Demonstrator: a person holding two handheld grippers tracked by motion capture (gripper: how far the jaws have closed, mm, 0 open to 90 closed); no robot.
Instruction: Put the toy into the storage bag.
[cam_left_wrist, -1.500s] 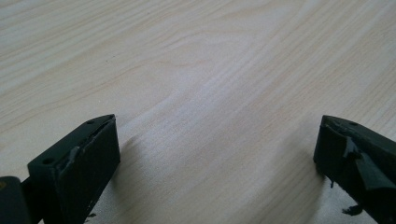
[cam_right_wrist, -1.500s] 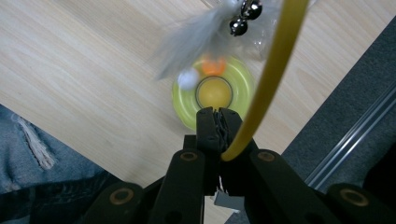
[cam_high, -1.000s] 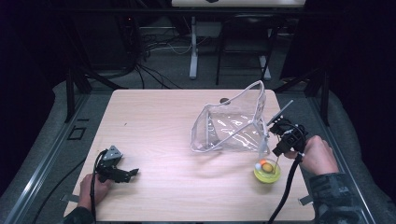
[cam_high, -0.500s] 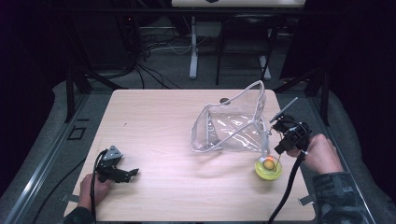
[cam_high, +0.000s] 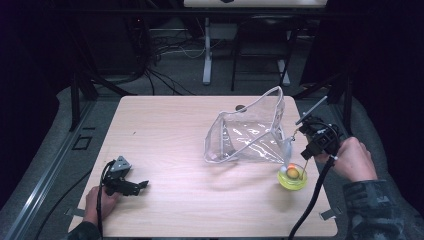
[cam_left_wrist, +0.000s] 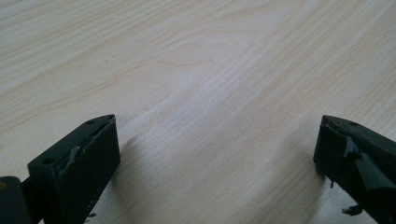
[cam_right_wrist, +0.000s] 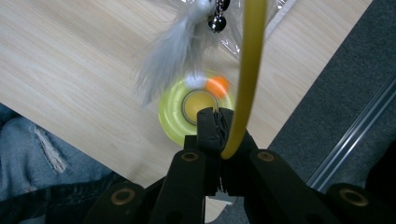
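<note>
right gripper: clamped on the yellow wand
wand axis: runs forward from the jaws, feather dangling
clear pouch: just beyond the feather
left gripper: jaws apart, well away

a light wooden table stands on grey carpet. behind its far edge a white post rises from a foot on the floor, with dark cables lying tangled to its left. black frame legs stand at the table's left far corner.
</note>
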